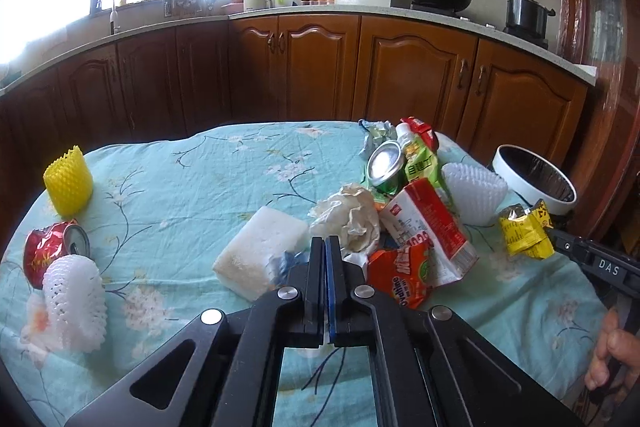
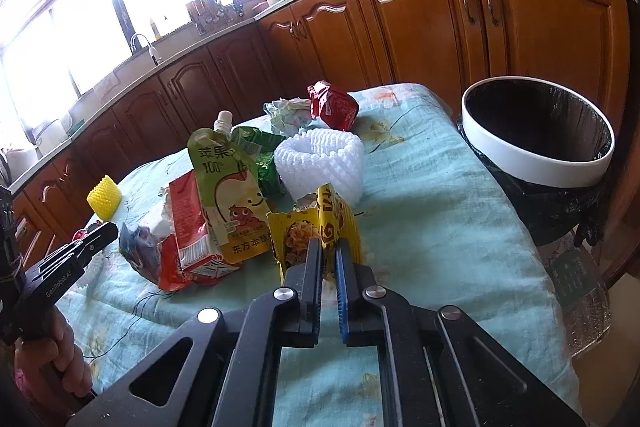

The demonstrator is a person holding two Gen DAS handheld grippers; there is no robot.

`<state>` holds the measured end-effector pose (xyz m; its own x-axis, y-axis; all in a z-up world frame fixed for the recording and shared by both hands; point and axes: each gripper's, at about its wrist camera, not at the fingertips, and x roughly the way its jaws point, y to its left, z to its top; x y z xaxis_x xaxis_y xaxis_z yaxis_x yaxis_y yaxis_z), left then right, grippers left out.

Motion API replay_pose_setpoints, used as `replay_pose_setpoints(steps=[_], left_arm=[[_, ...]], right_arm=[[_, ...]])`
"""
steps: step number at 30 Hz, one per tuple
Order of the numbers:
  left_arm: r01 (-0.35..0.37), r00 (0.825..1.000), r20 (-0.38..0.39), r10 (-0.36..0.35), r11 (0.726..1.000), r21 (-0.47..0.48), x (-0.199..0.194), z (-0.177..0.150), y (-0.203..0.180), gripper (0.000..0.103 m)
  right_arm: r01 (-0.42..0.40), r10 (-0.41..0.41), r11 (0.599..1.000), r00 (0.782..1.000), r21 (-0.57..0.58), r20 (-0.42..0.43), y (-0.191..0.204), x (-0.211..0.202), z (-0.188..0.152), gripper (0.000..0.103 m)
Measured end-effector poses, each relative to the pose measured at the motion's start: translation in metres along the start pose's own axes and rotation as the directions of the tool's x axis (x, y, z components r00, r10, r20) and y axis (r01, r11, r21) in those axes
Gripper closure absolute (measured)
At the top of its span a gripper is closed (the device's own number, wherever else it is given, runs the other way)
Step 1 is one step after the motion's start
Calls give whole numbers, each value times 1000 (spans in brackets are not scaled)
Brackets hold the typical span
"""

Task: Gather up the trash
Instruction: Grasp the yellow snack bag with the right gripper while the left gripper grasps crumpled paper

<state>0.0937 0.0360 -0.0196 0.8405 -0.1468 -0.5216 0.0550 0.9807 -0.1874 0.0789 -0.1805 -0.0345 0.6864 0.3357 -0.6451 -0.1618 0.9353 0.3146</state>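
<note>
My left gripper (image 1: 326,241) is shut, and a thin bluish wrapper (image 1: 286,263) shows on both sides of its fingertips, pinched between them. It lies at the near edge of a trash pile: crumpled tissue (image 1: 352,215), a red carton (image 1: 432,227), an orange packet (image 1: 400,275) and a green can (image 1: 384,163). My right gripper (image 2: 330,245) is shut on a torn yellow snack packet (image 2: 316,227), just above the cloth. A white-rimmed bin (image 2: 536,163) with a black liner stands beyond the table's right edge. The right wrist view shows the left gripper (image 2: 114,227) at far left.
On the blue floral tablecloth (image 1: 200,187) lie a white foam block (image 1: 260,251), a yellow foam net (image 1: 68,183), a crushed red can (image 1: 48,247) and white foam nets (image 1: 74,299) (image 2: 320,163). A juice pouch (image 2: 228,187) and red wrapper (image 2: 332,107) top the pile. Wooden cabinets stand behind.
</note>
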Motion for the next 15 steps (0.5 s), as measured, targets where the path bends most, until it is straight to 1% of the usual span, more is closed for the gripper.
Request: replay_pose_setpoints(steps=[3, 7, 8, 10, 11, 12, 13, 14, 15], left_arm=[[24, 1000, 10, -25, 1000, 11, -16, 4, -7, 103], [2, 1000, -2, -2, 998, 59, -30, 3, -13, 103], [-5, 1000, -10, 5, 998, 62, -33, 0, -11, 100], [-39, 999, -24, 41, 997, 60, -34, -7, -7, 90], [-56, 998, -36, 58, 997, 58, -33, -11, -3, 74], [-82, 995, -45, 84, 995, 53, -33, -15, 1, 51], [-113, 992, -47, 115, 993, 46, -34, -20, 4, 41], [-127, 991, -48, 129, 991, 43, -37, -25, 8, 36], [-133, 989, -59, 135, 990, 42, -36, -28, 9, 36]], right_arm=[[-2, 2, 1000, 1000, 4, 20, -4, -8, 3, 97], [5, -5, 1000, 999, 3, 41, -7, -18, 4, 97], [7, -7, 1000, 999, 3, 45, -6, -19, 4, 97], [2, -2, 1000, 999, 4, 47, -7, -21, 3, 97], [-1, 1, 1000, 999, 5, 45, -7, -21, 2, 97], [-4, 4, 1000, 999, 4, 42, -6, -21, 1, 97], [-7, 7, 1000, 999, 4, 37, -5, -20, 0, 97], [-8, 8, 1000, 999, 4, 33, -5, -19, -2, 97], [-9, 9, 1000, 1000, 2, 27, -3, -17, -3, 97]])
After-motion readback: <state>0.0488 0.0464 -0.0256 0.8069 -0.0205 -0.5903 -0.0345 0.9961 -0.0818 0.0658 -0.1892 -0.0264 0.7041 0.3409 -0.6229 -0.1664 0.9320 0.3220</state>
